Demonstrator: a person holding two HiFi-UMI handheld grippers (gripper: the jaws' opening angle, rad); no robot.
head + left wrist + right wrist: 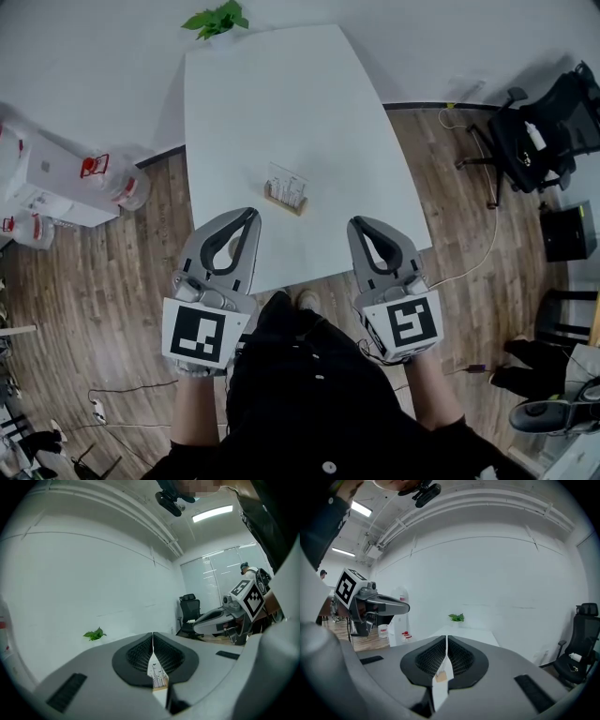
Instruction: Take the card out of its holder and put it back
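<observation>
Over the white tabletop (281,112), your left hand-held gripper (250,215) and right hand-held gripper (358,224) hover clenched and empty at the near edge. Ahead, well apart, the wooden holder (284,202) carries the card (287,185) upright. Judging by that, removal and return are both left to do.

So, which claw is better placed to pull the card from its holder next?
Probably the left. In the head view the left claw sits nearer the white card in its wooden holder than the right claw. Both are shut and empty, so either must open first.
</observation>
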